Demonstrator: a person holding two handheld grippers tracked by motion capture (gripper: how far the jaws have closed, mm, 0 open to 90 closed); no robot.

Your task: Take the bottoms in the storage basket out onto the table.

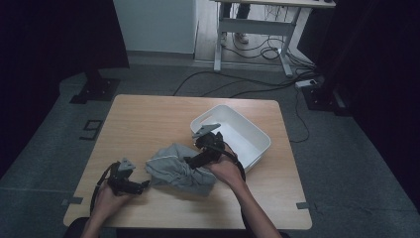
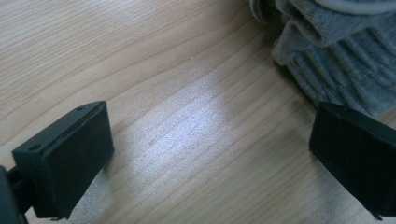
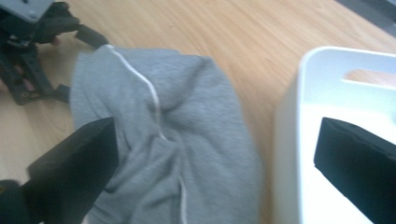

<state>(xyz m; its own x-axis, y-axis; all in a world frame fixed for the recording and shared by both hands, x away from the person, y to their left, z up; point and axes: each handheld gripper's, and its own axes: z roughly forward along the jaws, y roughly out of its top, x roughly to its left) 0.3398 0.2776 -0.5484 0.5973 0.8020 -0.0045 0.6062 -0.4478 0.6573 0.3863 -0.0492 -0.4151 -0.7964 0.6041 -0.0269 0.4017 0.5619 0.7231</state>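
A crumpled grey garment with a pale seam lies on the wooden table, just left of a white plastic bin. My right gripper hovers over the garment's right side, open; in the right gripper view the cloth lies below the wide jaws and the bin's wall stands to the right. My left gripper rests low at the garment's left edge, open. In the left gripper view the jaws span bare wood, and the ribbed hem lies by the right jaw.
The bin looks empty and sits near the table's right edge. The left gripper also appears beyond the cloth in the right gripper view. Behind the table are a desk frame, floor cables and black stands.
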